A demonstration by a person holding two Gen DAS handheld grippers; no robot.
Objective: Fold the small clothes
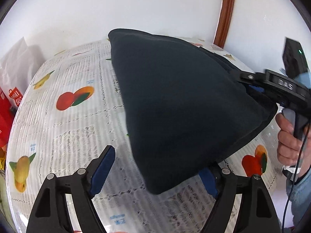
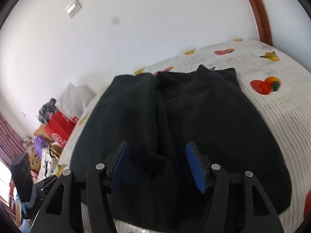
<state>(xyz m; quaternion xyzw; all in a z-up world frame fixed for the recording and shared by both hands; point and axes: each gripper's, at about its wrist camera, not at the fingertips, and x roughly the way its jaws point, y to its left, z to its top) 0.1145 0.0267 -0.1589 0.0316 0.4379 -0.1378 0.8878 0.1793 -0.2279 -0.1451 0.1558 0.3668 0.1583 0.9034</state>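
Garment: dark navy garment (image 1: 175,101), soft knit, lying on the counter (image 1: 77,132); fills centre of both views.
Garment shape: in right wrist view 1 panel is laid over the left part of the garment (image 2: 134,106), with a crease running down the middle; 2 small dark tips stick up at the far edge, upper centre.
Done so far: looks like at least 1 fold is in, judged from the doubled layer and the thick rounded edge at right of left wrist view.
Left to do: probably another fold plus flattening; bundle is puffy, not flat. Cannot tell what type of garment it is.
Left gripper: left gripper (image 1: 155,172) fingers wide, blue pads clear of cloth; garment's near corner sits between them, lower centre, not pinched.
Right gripper: right gripper (image 2: 156,167) fingers moderately apart above the cloth, nothing clamped; in left wrist view it shows at right edge (image 1: 250,81), tips at the garment's edge, contact unclear.
Hand: person's hand (image 1: 289,136) on the right gripper's handle, right edge, blue sleeve below.
Surface: counter under a white cover printed with fruit and newsprint-like text, lace pattern showing.
Room: white wall, brown wooden trim upper right, light switch (image 2: 72,7) upper left.
Clutter: red bags (image 2: 60,128) and plastic bags at left, striped curtain at far left edge.
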